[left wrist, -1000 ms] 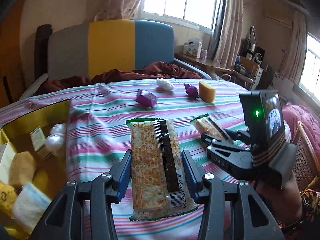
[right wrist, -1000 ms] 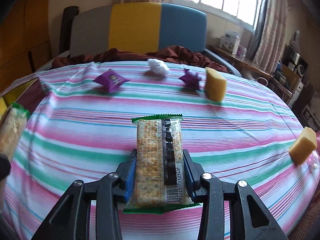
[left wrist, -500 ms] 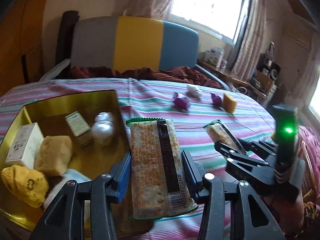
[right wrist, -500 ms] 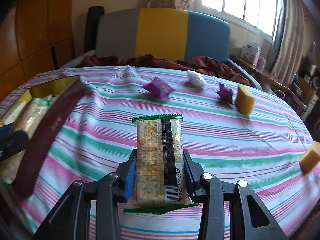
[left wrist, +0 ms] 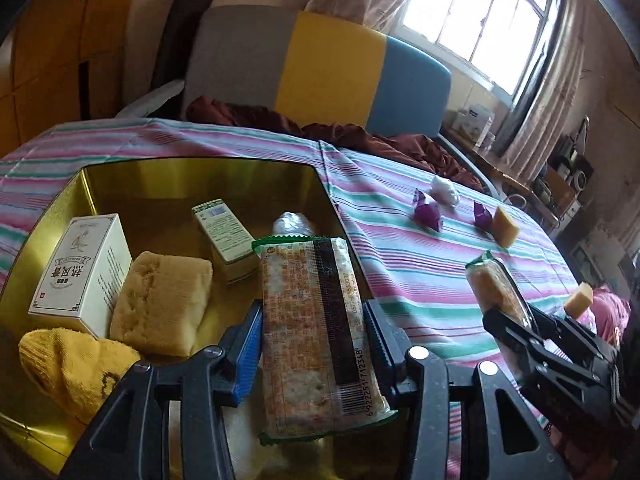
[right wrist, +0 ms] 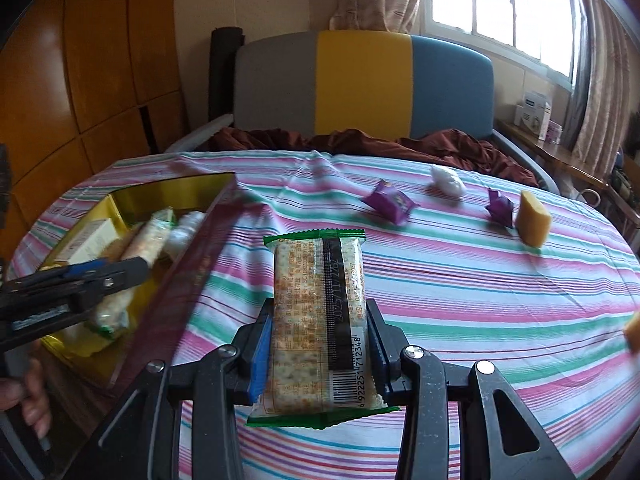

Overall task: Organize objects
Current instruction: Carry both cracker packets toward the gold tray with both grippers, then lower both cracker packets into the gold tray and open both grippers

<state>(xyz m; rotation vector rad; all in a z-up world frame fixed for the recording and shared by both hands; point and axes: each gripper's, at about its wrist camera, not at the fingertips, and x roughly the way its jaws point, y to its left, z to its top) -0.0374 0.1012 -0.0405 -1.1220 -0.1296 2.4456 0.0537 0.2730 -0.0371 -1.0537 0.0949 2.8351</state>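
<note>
My left gripper is shut on a cracker packet and holds it over the gold tin. The tin holds a white box, a small green-white box, a tan sponge, a yellow sock and a white wrapped item. My right gripper is shut on a second cracker packet above the striped tablecloth, right of the tin. It shows at the right of the left wrist view.
On the striped cloth lie two purple packets, a white wad and yellow sponge blocks. A grey, yellow and blue chair back stands behind the table. A window and cluttered shelf are to the right.
My left gripper has swung left with its packet, from over the cloth to over the tin. My right gripper has followed leftward, bringing the tin into its view. Both grips are unchanged.
</note>
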